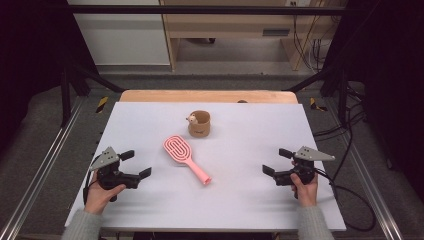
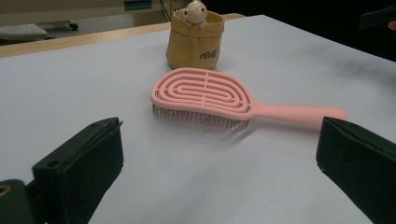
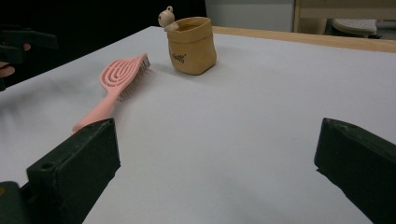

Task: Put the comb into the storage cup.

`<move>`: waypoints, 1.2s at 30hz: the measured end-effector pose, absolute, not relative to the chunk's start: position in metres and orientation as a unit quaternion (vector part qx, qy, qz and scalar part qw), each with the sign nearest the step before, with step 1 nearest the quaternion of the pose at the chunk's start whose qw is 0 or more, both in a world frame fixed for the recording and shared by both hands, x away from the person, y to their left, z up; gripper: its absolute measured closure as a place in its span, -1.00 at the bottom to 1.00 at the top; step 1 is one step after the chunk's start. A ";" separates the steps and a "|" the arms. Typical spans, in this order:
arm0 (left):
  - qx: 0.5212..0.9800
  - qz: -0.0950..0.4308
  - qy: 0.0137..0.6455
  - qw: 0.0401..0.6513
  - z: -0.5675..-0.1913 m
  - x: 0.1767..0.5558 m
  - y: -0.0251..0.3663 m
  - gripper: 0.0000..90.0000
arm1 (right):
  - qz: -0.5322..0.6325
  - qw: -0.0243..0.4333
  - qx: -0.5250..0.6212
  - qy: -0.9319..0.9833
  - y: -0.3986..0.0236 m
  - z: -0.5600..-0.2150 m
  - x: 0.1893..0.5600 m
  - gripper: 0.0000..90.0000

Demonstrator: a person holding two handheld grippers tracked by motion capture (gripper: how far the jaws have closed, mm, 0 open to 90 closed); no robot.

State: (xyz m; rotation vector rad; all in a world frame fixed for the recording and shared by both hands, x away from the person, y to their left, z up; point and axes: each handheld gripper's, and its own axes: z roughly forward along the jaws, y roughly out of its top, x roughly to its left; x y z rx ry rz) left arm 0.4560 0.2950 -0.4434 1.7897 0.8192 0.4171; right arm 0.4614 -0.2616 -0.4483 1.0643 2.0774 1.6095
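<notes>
A pink hairbrush [image 1: 184,156] lies bristles down in the middle of the white table [image 1: 250,200], its handle toward the near right; it also shows as the hairbrush [image 2: 210,98] and the hairbrush [image 3: 116,86]. Behind it stands a small tan pouch [image 1: 199,124] with a little bear figure on its rim, also the pouch [image 2: 194,41] and the pouch [image 3: 192,45]. My left gripper [image 1: 136,164] rests at the near left, open, jaws wide with nothing between them [image 2: 219,168]. My right gripper [image 1: 276,161] rests at the near right, open and empty [image 3: 217,165].
A wooden strip [image 1: 207,96] edges the table's far side. Black frame posts [image 1: 65,90] and metal rails [image 1: 45,160] flank the table, and cables [image 1: 350,195] trail off at the right. Bare white surface lies between the two grippers.
</notes>
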 end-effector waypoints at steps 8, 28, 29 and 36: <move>0.752 0.175 0.344 0.535 -0.442 0.456 0.294 -0.99 | 0.560 0.151 0.369 0.726 -0.262 -0.448 0.462 -0.99; 0.754 0.180 0.345 0.530 -0.431 0.456 0.285 -0.99 | 0.556 0.147 0.362 0.734 -0.261 -0.448 0.462 -0.99; 0.755 0.180 0.345 0.529 -0.430 0.456 0.285 -0.99 | 0.556 0.147 0.362 0.734 -0.261 -0.448 0.462 -0.99; 0.757 0.181 0.343 0.525 -0.428 0.457 0.279 -0.99 | 0.556 0.148 0.362 0.733 -0.262 -0.448 0.462 -0.99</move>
